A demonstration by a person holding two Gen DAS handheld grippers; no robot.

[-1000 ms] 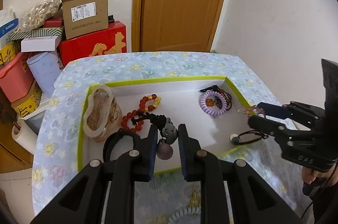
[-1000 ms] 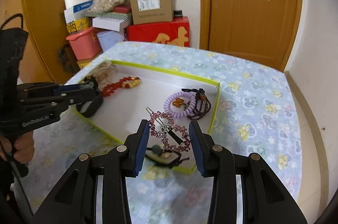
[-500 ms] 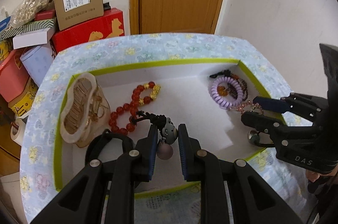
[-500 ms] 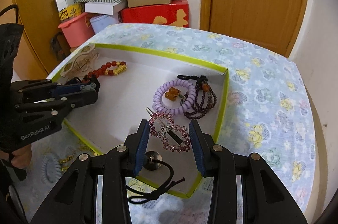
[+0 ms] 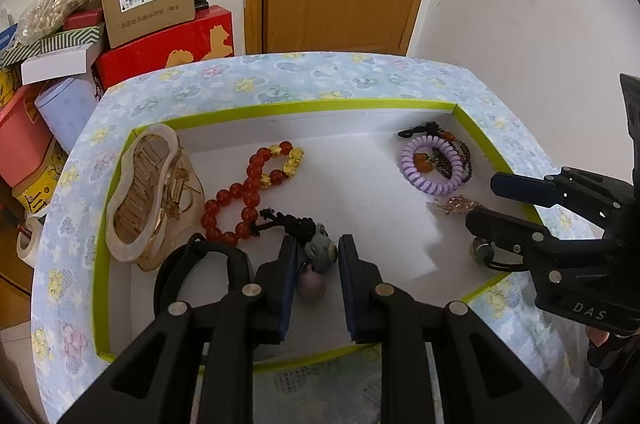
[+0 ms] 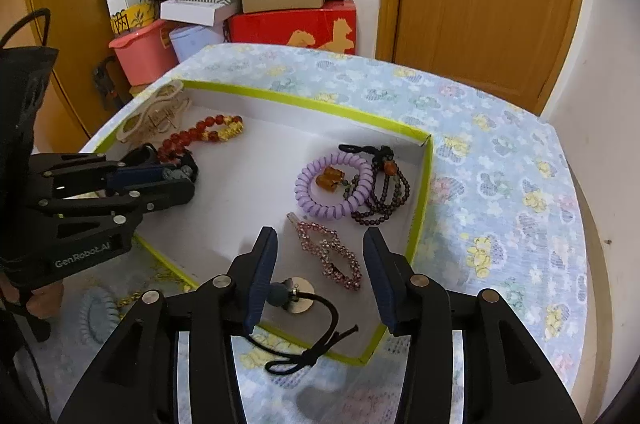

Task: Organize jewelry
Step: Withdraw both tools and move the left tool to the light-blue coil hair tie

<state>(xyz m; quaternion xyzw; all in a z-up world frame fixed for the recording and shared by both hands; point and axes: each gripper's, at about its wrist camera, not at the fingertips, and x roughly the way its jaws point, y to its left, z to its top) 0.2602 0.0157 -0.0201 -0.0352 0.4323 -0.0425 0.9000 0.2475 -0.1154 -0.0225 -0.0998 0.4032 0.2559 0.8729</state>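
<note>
your left gripper (image 5: 318, 256) is opening over the near edge of the shallow white tray with the lime-green rim (image 5: 304, 105) — the grey bead charm on its black braided cord (image 5: 318, 250) is lying between the fingers, and a gap is showing on either side, so nothing is gripped. the charm is resting on the tray floor just beside the red and gold bead bracelet (image 5: 248, 191), with the clear amber claw clip (image 5: 150, 191) leaning in the left corner.

your right gripper (image 6: 318, 256) is opening too — the pink rhinestone hair clip (image 6: 330, 252) is lying flat on the tray floor between the fingers, clear of both pads. just beyond it, the lilac spiral hair tie (image 6: 334, 189) and the dark bead bracelet (image 6: 386, 197) are sitting in the tray's right corner. a black hair elastic with a round metal disc (image 6: 298, 298) is draping over the near rim.
</note>
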